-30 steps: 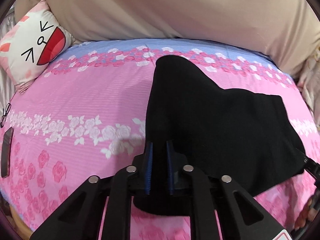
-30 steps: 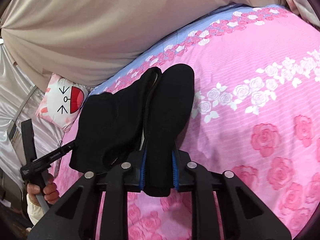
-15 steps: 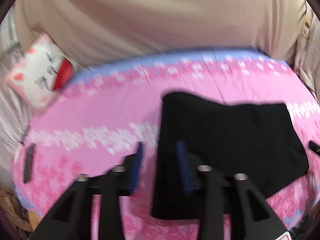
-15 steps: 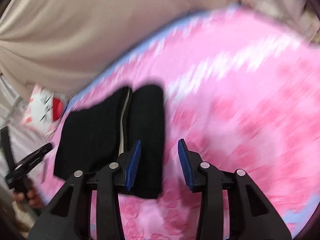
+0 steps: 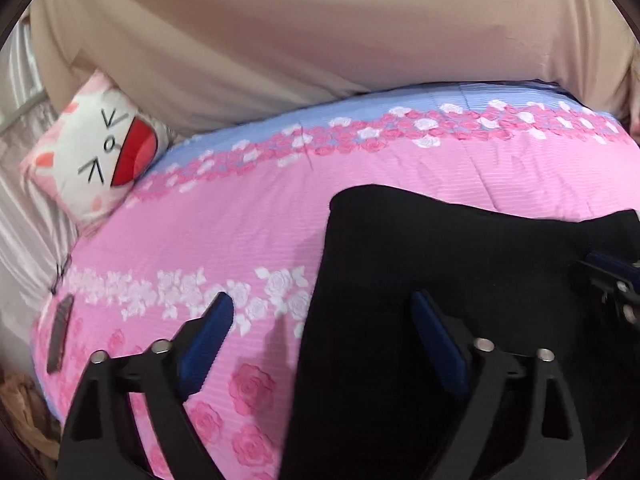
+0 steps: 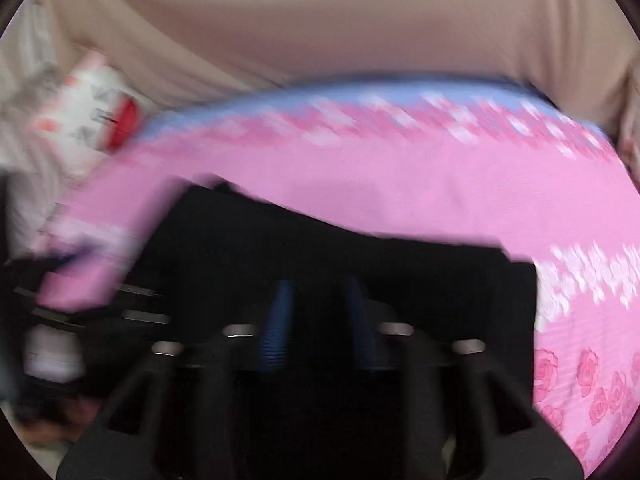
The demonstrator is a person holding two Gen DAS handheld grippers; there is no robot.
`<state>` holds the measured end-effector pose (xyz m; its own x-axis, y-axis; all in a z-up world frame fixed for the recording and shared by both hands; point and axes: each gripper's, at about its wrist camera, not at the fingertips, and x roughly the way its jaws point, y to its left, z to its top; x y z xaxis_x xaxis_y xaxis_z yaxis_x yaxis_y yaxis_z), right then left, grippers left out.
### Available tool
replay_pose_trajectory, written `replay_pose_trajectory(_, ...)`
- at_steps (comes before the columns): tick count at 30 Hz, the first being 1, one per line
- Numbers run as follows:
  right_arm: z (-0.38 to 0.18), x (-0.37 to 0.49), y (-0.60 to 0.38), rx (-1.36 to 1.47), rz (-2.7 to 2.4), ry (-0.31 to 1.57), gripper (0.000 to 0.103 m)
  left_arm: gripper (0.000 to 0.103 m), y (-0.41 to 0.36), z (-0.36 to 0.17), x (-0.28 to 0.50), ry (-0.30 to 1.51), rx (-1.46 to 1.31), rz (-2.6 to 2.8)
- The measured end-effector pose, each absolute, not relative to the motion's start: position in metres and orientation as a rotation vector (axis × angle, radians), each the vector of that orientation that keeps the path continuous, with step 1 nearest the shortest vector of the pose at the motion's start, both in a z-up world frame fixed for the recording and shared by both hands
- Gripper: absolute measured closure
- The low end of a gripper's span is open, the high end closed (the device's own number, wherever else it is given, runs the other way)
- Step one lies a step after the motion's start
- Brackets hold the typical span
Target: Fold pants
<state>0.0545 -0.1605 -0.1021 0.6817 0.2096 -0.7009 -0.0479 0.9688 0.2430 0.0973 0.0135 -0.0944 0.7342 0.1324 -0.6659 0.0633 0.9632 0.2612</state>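
The black pants (image 5: 460,280) lie folded flat on the pink rose bedspread (image 5: 240,216). My left gripper (image 5: 320,320) is wide open above the pants' left edge, one blue pad over the bedspread, the other over the black cloth, holding nothing. In the blurred right wrist view the pants (image 6: 360,256) fill the lower middle. My right gripper (image 6: 318,300) hovers over them with its blue pads a narrow gap apart, nothing visibly held. The right gripper also shows at the right edge of the left wrist view (image 5: 616,280).
A white cat-face cushion (image 5: 96,152) leans at the bed's far left corner against a beige curtain (image 5: 320,32). A dark phone (image 5: 60,334) and glasses (image 5: 60,272) lie near the bed's left edge. The left gripper body shows blurred in the right view (image 6: 60,320).
Both grippers let go of the pants, which now lie flat. The left gripper opened wide and pulled back. The right gripper swung round over the pants and narrowed its gap.
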Motion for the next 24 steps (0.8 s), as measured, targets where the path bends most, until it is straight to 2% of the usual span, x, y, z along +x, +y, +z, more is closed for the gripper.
replay_pose_trajectory(1, -0.102, 0.051, -0.174, 0.277, 0.149, 0.821, 0.103, 0.013, 0.013, -0.092, 0.096, 0.746, 0.289, 0.028)
replay_pose_trajectory(4, -0.093, 0.046, -0.181, 0.32, 0.104, 0.846, 0.103, 0.013, 0.011, -0.09, 0.095, 0.738, 0.313, 0.027)
replay_pose_trajectory(6, -0.071, 0.041, -0.162, 0.291, 0.11, 0.807, 0.097, 0.014, 0.009, -0.089, 0.095, 0.729, 0.322, 0.031)
replay_pose_trajectory(9, -0.05, 0.052, -0.123, 0.226, 0.195, 0.789, 0.097, 0.014, 0.007, -0.087, 0.095, 0.733, 0.312, 0.012)
replay_pose_trajectory(13, -0.069, 0.09, -0.075, 0.104, 0.225, 0.871, 0.097, 0.014, 0.01, -0.085, 0.094, 0.738, 0.308, 0.009)
replay_pose_trajectory(17, -0.098, 0.113, -0.082, 0.113, 0.179, 0.929, 0.1, 0.014, 0.021, -0.086, 0.094, 0.745, 0.29, 0.031)
replay_pose_trajectory(21, -0.075, 0.091, -0.084, 0.12, 0.186, 0.859, 0.095, 0.014, 0.027, -0.085, 0.094, 0.748, 0.284, 0.032)
replay_pose_trajectory(24, -0.082, 0.073, -0.096, 0.032, 0.075, 0.865, 0.098, 0.014, 0.027, -0.084, 0.093, 0.745, 0.29, 0.027)
